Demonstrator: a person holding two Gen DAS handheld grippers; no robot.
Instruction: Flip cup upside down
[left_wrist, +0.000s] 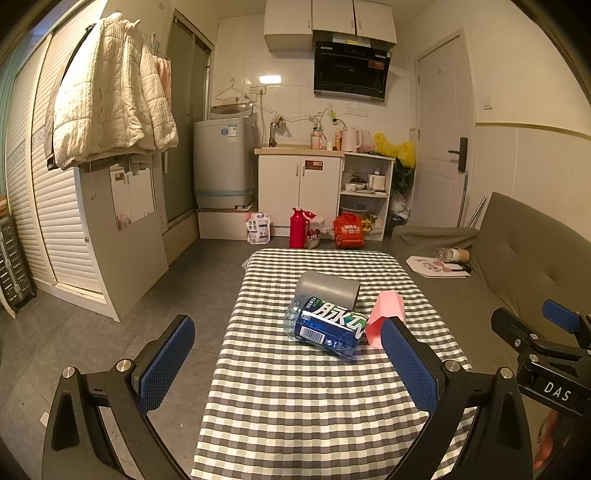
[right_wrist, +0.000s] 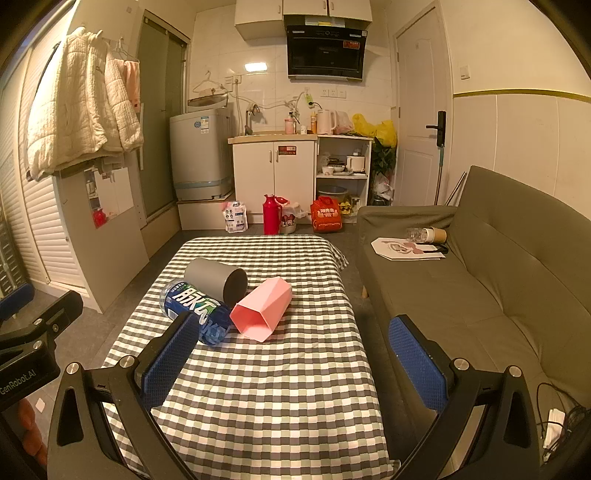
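Holding both grippers, left (left_wrist: 288, 369) and right (right_wrist: 291, 363), spread wide over the table (right_wrist: 258, 406), I see the pink cup (right_wrist: 263, 308) lying sideways beside a grey cup (right_wrist: 218, 282) and bottle (right_wrist: 194, 306).

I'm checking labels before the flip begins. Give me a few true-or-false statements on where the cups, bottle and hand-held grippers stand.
1. The pink cup stands upright. False: it lies on its side, mouth toward the camera.
2. The grey cup lies on its side. True.
3. The bottle lies beside the grey cup. True.
4. The right hand-held gripper holds the pink cup. False: it is open and holds nothing.
5. The left hand-held gripper is shut. False: it is open.
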